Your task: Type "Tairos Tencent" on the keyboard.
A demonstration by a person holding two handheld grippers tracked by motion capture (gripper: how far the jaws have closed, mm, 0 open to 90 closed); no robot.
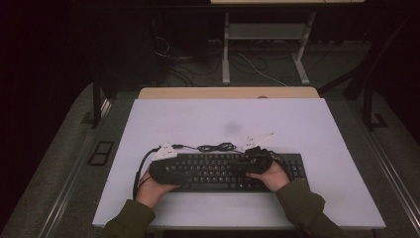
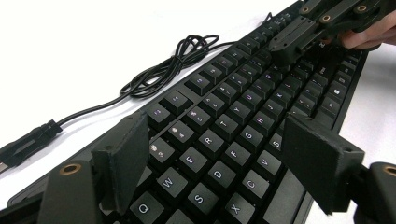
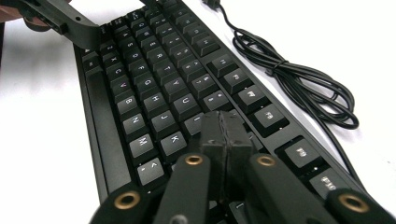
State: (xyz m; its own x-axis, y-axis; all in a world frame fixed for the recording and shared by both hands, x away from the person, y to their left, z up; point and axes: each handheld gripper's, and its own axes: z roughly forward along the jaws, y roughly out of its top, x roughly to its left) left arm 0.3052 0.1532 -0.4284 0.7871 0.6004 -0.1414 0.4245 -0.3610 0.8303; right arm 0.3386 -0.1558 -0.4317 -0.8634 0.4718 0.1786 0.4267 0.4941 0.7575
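Observation:
A black keyboard [image 1: 223, 172] lies across the near half of the white table. My left gripper [image 1: 171, 168] hovers over its left end. In the left gripper view the left gripper [image 2: 219, 135] stands open, its pads apart above the letter keys with nothing between them. My right gripper [image 1: 249, 162] is over the keyboard's right half. The right gripper view shows the right gripper [image 3: 225, 122] shut, pads pressed together just above the keys and holding nothing. The keyboard's black cable [image 1: 218, 147] lies coiled behind it, ending in a plug [image 2: 28, 140].
The white table top [image 1: 198, 119] has bare room behind and to both sides of the keyboard. A wooden strip [image 1: 228, 92] runs along its far edge. Beyond it, a desk frame [image 1: 267, 34] and loose wires sit on the dark floor.

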